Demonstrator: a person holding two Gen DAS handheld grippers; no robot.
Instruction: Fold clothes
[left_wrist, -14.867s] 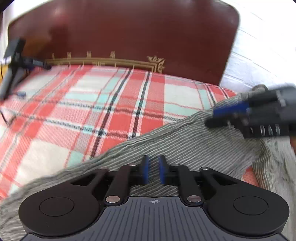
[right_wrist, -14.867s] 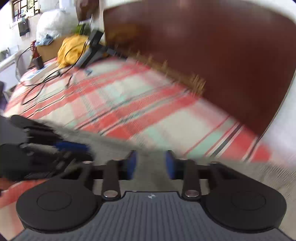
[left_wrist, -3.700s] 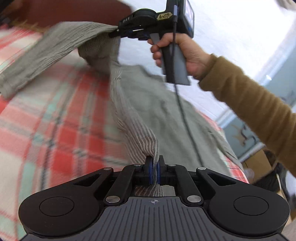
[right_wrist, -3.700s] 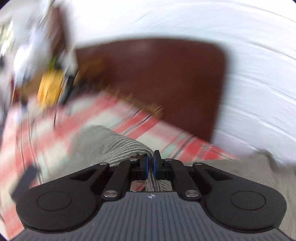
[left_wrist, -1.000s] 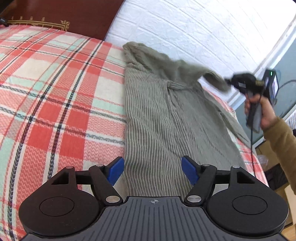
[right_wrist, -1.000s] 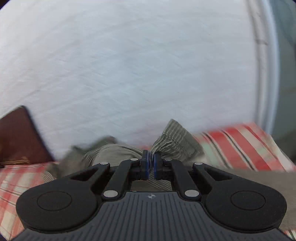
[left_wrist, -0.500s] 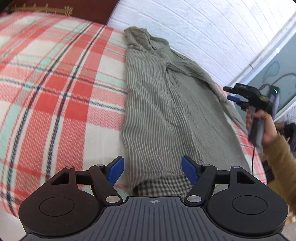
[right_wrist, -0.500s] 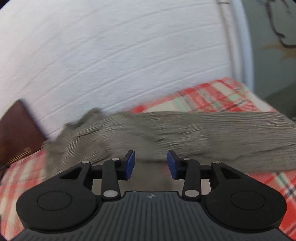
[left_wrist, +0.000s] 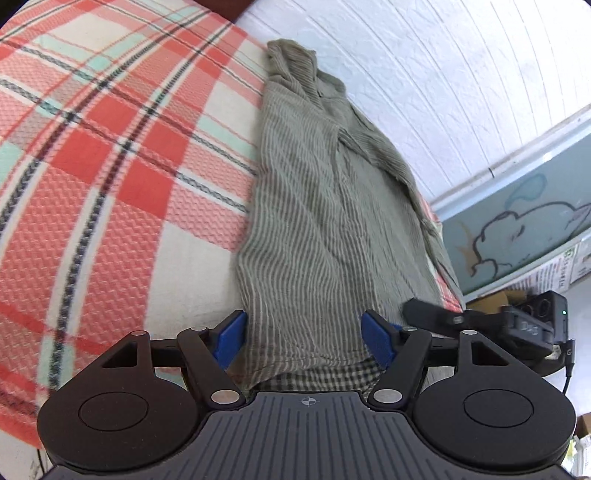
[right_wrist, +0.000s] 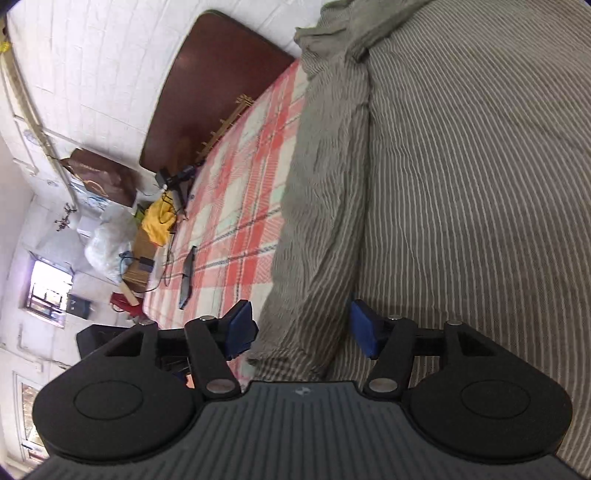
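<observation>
A grey-green striped garment (left_wrist: 325, 206) lies stretched lengthwise on the red plaid bedspread (left_wrist: 110, 155), folded into a long narrow strip. My left gripper (left_wrist: 306, 332) hovers over its near end, jaws closing but still wide apart, with the cloth lying between them untouched by the pads. The right gripper (left_wrist: 436, 317) shows at the garment's right edge in the left wrist view. In the right wrist view my right gripper (right_wrist: 301, 326) is close above a folded edge of the garment (right_wrist: 461, 192), jaws opening, pads off the cloth.
A dark wooden headboard (right_wrist: 218, 88) stands at the far end of the bed against a white brick wall (left_wrist: 443, 74). A dark flat object (right_wrist: 186, 277) and cables lie on the bedspread's far side. Bags and clutter (right_wrist: 110, 243) crowd the floor beyond.
My right gripper let go of the garment's sleeve, opened, and swung down to the near right edge of the cloth. My left gripper sank slightly towards the hem and narrowed a little.
</observation>
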